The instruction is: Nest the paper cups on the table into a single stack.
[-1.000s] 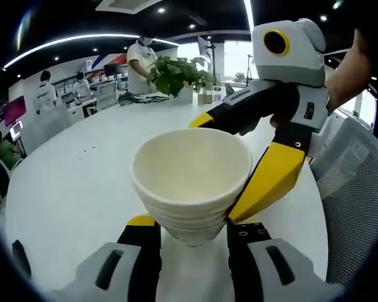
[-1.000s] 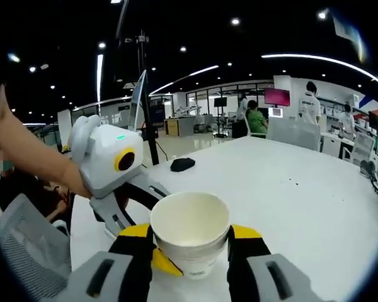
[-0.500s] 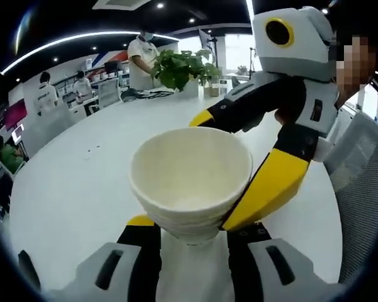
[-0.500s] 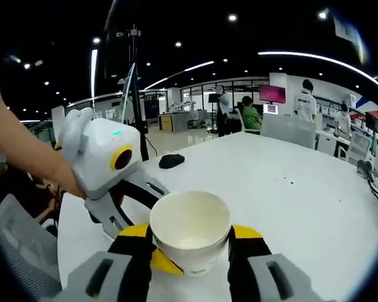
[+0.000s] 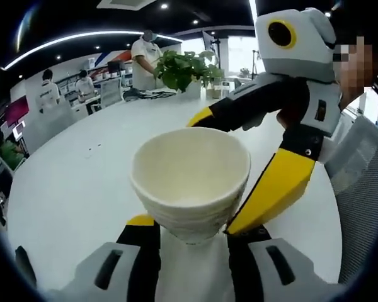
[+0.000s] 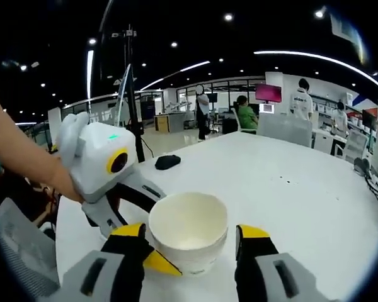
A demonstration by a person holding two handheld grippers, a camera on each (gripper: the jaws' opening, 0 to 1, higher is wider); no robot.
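1. Paper cups, off-white and already nested, are forming one stack (image 5: pixel 190 182) just above the white table (image 5: pixel 69 189); several rims show down its side, roughly three or four, though the exact count is not clear.
2. The left gripper (image 5: pixel 190 234) is pinching the stack low down, its jaws pressed against the bottom cup on both sides.
3. The right gripper (image 6: pixel 190 248) is sitting around the same stack with its jaws spread, a gap showing on the right side, so it appears to be letting go rather than gripping.
4. Judged from this, the step in hand is releasing after seating a cup; no loose cup is lying on the table in either view, so the nesting looks near done.
5. The next move calls for drawing the right gripper back without tipping the stack, then setting it upright on the table.
6. Farther off, one potted plant (image 5: pixel 183 70) and one dark object (image 6: pixel 167 162) are resting on the table.
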